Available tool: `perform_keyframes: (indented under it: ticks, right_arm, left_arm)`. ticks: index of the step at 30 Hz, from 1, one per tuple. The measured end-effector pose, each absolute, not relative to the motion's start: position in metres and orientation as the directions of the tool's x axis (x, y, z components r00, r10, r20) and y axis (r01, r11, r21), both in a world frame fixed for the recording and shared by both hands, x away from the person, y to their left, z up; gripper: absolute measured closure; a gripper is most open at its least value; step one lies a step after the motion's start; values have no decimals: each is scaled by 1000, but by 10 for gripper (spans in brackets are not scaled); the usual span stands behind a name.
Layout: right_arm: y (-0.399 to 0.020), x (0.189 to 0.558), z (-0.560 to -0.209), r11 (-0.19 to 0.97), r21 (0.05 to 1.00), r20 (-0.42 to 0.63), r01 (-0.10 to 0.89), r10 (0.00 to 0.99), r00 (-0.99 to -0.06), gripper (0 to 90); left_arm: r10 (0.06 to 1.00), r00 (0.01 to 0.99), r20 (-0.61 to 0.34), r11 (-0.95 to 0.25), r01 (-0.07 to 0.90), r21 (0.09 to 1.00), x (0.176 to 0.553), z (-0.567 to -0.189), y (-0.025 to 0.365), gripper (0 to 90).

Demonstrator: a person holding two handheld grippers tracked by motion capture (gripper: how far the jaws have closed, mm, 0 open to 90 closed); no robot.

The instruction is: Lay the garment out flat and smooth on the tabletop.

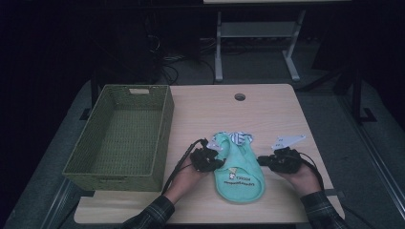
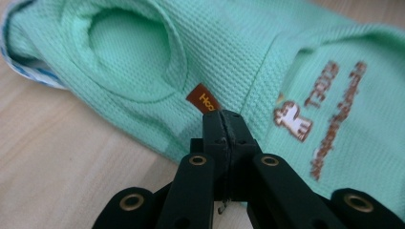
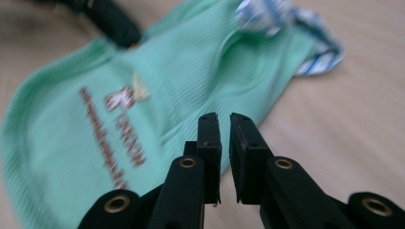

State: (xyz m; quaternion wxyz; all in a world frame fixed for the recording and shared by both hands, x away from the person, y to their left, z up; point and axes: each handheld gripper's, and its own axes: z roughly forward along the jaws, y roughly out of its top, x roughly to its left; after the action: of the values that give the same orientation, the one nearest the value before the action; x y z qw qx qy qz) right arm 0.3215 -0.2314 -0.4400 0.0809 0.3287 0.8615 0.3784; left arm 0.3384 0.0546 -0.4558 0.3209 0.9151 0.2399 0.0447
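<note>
1. Green bib [image 1: 239, 174] flat on desk [image 1: 267, 114], long axis running near-to-far, between both claws.
2. Left claw [image 2: 223, 125] pressed together at bib's left edge, apparently pinching it.
3. Right claw [image 3: 224, 125] slightly apart, just off right edge.
4. Basket [image 1: 122, 136] further left.

Dim lab: bare desk [image 1: 267, 109], floor cables [image 1: 167, 64], metal stand [image 1: 258, 43].

High view overlooks table [image 1: 267, 114]; both gripper views closely share bib [image 2: 239, 57].
</note>
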Motion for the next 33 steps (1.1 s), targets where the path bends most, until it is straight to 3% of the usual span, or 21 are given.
perform_keyframes:
  ticks: [16, 23, 27, 33]
  right_arm:
    - [-213, 404, -445, 441, 712, 128, 546, 683, -719, 792]
    - [-201, 419, -458, 471, 673, 119, 570, 692, -712, 793]
    - [-197, 420, -466, 494, 655, 106, 571, 689, -717, 894]
    - [-204, 421, -456, 498, 667, 55, 554, 708, -704, 900]
  left_arm:
    - [456, 888, -64, -685, 396, 612, 338, -459, 56, 896]
    - [456, 888, -67, -685, 398, 610, 338, -459, 56, 896]
    - [461, 884, -71, -678, 403, 615, 338, -459, 56, 896]
    - [457, 887, -63, -685, 396, 611, 338, -459, 56, 896]
